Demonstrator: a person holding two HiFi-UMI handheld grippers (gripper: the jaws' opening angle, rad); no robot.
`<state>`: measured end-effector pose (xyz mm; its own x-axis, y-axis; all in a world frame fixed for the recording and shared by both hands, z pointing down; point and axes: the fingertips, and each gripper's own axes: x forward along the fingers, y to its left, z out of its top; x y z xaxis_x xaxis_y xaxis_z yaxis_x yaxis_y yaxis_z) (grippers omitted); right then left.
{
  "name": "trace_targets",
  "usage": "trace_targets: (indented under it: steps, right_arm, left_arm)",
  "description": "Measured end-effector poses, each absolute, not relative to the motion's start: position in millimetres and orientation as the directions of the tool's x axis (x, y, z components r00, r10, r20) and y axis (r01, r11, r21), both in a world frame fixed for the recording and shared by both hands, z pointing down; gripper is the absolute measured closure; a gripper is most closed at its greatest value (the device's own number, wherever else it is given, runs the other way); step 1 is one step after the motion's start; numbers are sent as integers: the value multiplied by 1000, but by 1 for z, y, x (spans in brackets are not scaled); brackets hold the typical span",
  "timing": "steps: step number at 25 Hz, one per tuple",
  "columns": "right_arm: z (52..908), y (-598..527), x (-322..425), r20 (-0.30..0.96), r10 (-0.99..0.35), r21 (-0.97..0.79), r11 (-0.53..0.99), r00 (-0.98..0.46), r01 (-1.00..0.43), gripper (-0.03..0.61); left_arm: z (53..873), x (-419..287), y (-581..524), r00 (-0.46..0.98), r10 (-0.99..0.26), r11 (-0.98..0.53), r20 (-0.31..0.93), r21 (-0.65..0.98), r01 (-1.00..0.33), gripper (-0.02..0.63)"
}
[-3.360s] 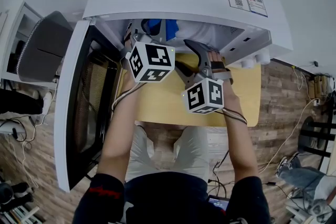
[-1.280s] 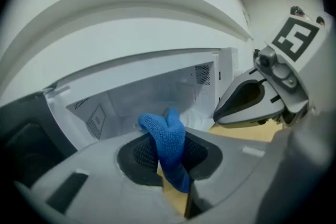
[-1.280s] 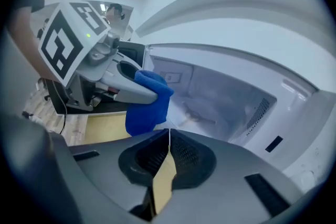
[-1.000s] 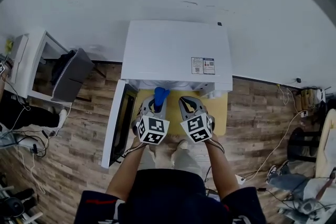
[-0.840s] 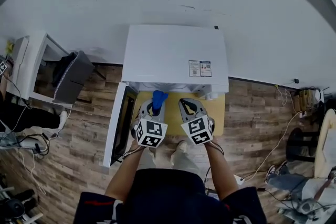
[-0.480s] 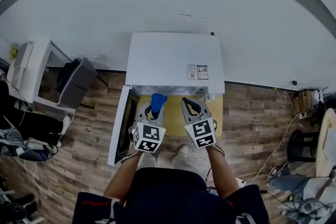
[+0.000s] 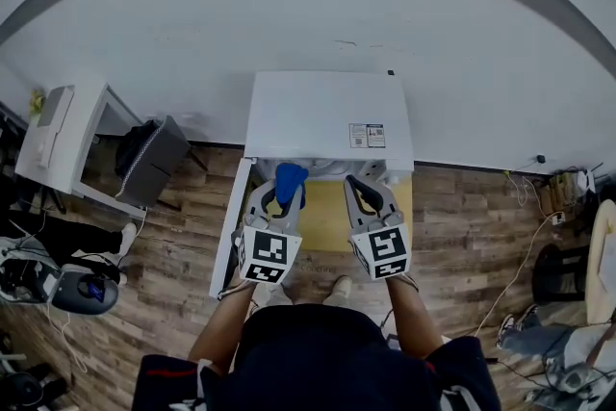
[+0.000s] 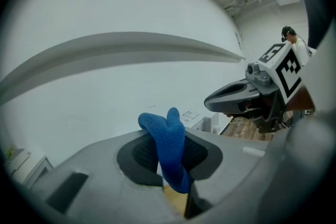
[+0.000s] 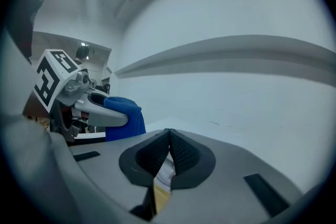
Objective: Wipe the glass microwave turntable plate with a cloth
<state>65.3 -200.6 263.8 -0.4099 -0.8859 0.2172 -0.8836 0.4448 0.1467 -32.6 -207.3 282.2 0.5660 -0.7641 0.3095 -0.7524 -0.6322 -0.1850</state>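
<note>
Clamping cloth, left claw (tail hidden)

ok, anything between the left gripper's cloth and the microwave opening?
Nothing visible. The microwave has its door open at the left, clear of the left gripper and its blue cloth in front of the opening. The glass plate is hidden under the microwave's top.

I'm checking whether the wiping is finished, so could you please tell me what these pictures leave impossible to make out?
- Glass turntable plate: in no view; in the head view the microwave's top hides its inside.
- Label on the microwave: too small to read, head view.
- Blue cloth: lower end hidden inside the left tongs, left gripper view.
- Yellow table: partly covered by the left tongs and right tongs, head view.
</note>
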Motion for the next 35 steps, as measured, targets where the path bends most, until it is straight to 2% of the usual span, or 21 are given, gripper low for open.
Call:
trace_targets:
  steps: [10, 16, 35]
  right_arm:
    - [180, -179, 66, 38, -927, 230, 371, -373, -900, 569]
    - [181, -168, 70, 17, -925, 238, 373, -380, -897, 568]
    - [181, -164, 78, 10, -932, 252, 354, -364, -900, 569]
  left_arm:
    - [211, -69, -192, 557, -813, -583, 171, -217, -783, 548]
    - [198, -76, -177, 559, -821, -570, 114, -220, -792, 548]
    - [186, -71, -164, 545, -837, -539, 52, -253, -804, 548]
